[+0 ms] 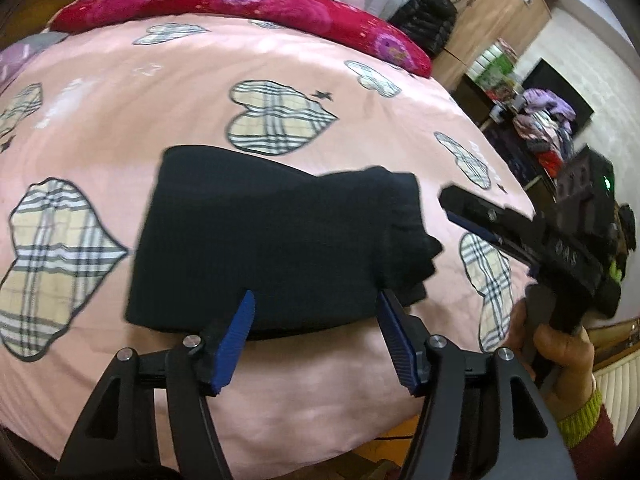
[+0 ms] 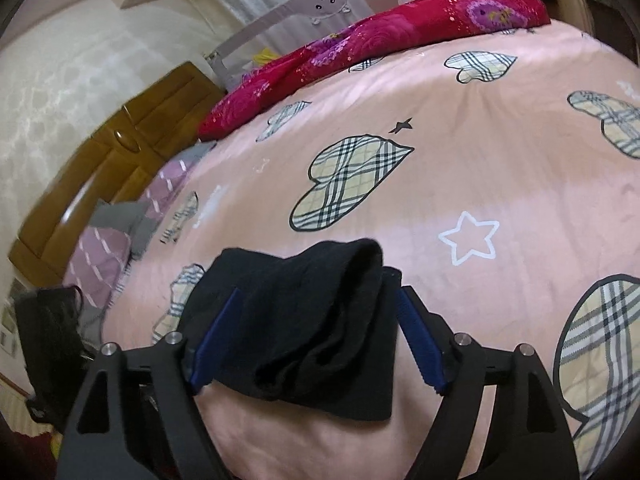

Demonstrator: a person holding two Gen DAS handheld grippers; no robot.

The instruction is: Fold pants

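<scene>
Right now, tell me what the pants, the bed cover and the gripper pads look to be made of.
Pants: black, matte soft knit, probably cotton jersey; thick rounded folds, no sheen.
Bed cover: pink printed woven cloth, smooth, faint sheen, shallow wrinkles.
Left gripper pads: blue ribbed rubber or plastic; can't tell which.

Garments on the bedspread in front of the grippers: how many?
1: the folded black pants, lying on the pink bedspread just ahead of both open grippers; others may lie out of view.
</scene>
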